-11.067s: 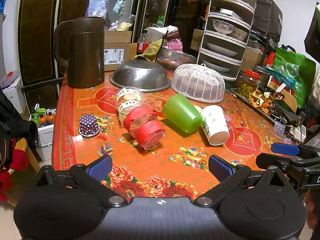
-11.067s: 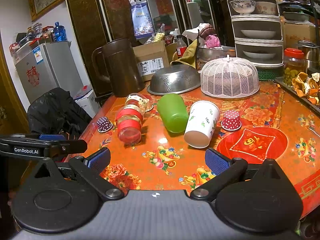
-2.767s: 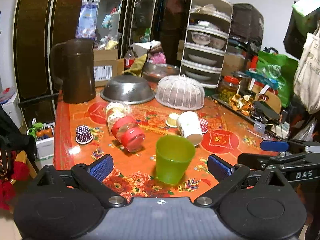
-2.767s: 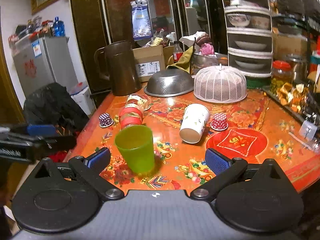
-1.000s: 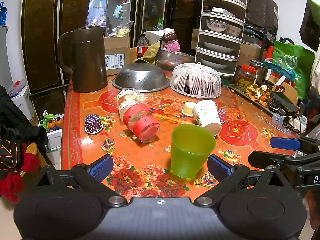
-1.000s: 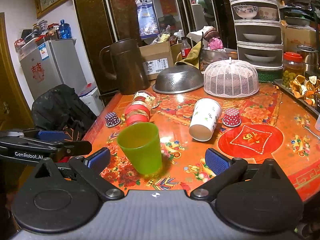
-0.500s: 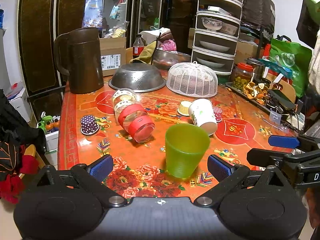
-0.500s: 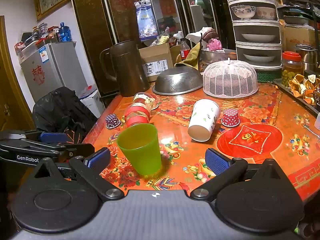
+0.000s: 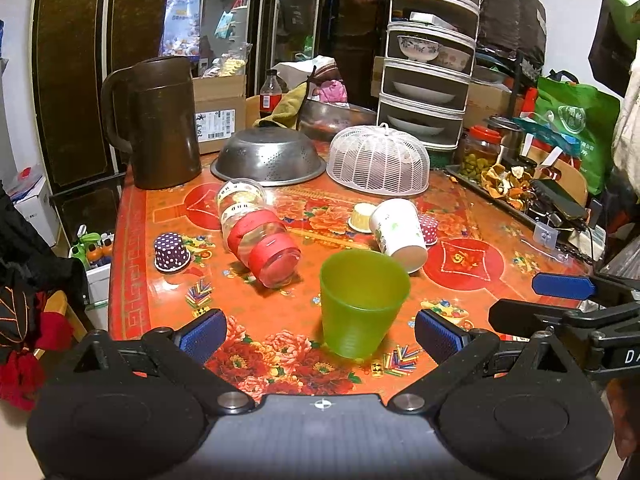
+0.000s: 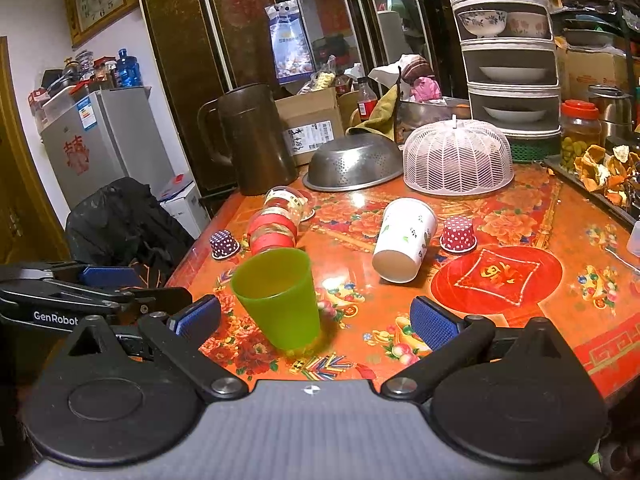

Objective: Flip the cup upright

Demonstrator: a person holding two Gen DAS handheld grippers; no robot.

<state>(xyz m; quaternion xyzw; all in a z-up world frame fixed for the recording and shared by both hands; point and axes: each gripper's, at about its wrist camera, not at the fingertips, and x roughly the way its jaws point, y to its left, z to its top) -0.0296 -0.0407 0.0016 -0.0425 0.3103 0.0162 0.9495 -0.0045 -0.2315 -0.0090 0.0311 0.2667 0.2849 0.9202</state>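
Observation:
A green plastic cup [image 9: 362,304] stands upright near the table's front edge; it also shows in the right wrist view [image 10: 278,298]. A white paper cup [image 9: 398,234] lies on its side behind it, also in the right wrist view [image 10: 404,240]. A clear jar with red bands [image 9: 256,230] lies on its side to the left. My left gripper [image 9: 320,334] is open, just in front of the green cup, not touching it. My right gripper [image 10: 312,322] is open and empty, with the green cup left of its centre.
A brown jug [image 9: 160,124], an upturned metal colander [image 9: 268,158] and a white mesh food cover [image 9: 378,160] stand at the back of the orange flowered table [image 9: 132,240]. Small dotted paper cups [image 9: 172,252] sit upside down. A tray of clutter [image 9: 516,188] lines the right edge.
The green cup, lying on its side 11 seconds ago, stands upright nearer the front edge. In the last second both grippers have only drifted slightly and stay open.

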